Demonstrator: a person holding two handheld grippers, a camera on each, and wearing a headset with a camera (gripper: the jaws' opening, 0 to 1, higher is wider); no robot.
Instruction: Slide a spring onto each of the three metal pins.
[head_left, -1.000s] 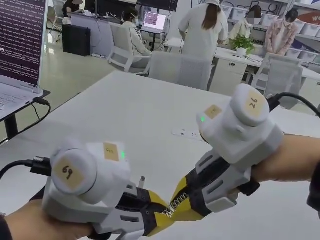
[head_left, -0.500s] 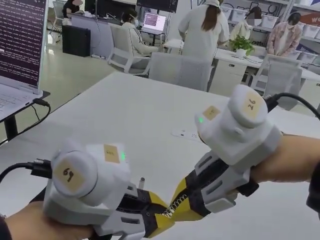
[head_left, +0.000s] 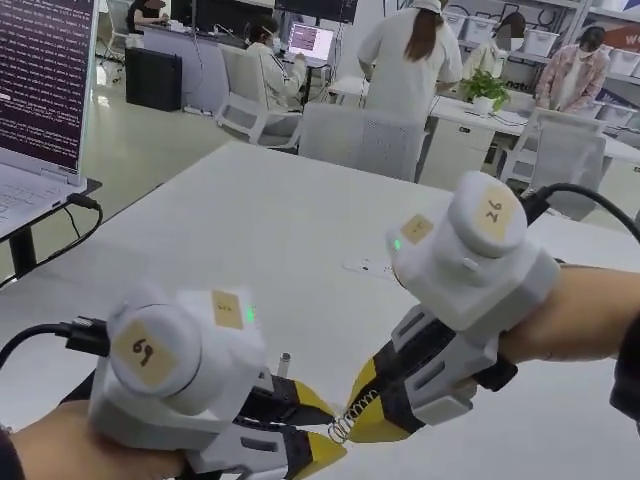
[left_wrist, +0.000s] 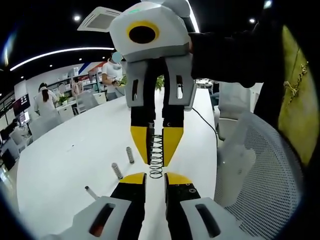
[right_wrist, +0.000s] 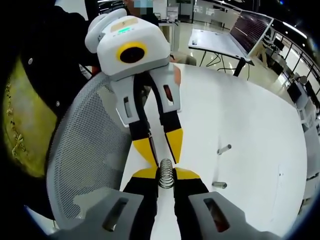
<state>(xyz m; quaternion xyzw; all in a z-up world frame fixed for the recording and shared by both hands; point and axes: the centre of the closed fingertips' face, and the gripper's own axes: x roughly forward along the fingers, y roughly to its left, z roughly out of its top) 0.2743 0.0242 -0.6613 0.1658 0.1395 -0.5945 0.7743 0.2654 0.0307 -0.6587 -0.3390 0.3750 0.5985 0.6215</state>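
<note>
Spring (left_wrist: 156, 150) pinched above the white table (left_wrist: 60, 165)
Left gripper (left_wrist: 156, 179), nearest, has its jaws parted at the spring's lower end; the right gripper (left_wrist: 156, 160) comes in from 12 o'clock, clamped on the coil; three pins (left_wrist: 116, 170) sit on the table at 8 o'clock

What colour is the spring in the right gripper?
The spring is silvery metal, clearest in the left gripper view.

Open-plan office or lab, broad white tabletop (head_left: 280, 230), laptop (head_left: 40, 90) showing lines of text off its left edge, people (head_left: 410, 55) at desks beyond, monitor (head_left: 310, 40), mesh chairs (head_left: 365, 140), potted plant (head_left: 487, 88), shelved bins (head_left: 540, 40), ceiling strip lights (left_wrist: 60, 52)
</note>
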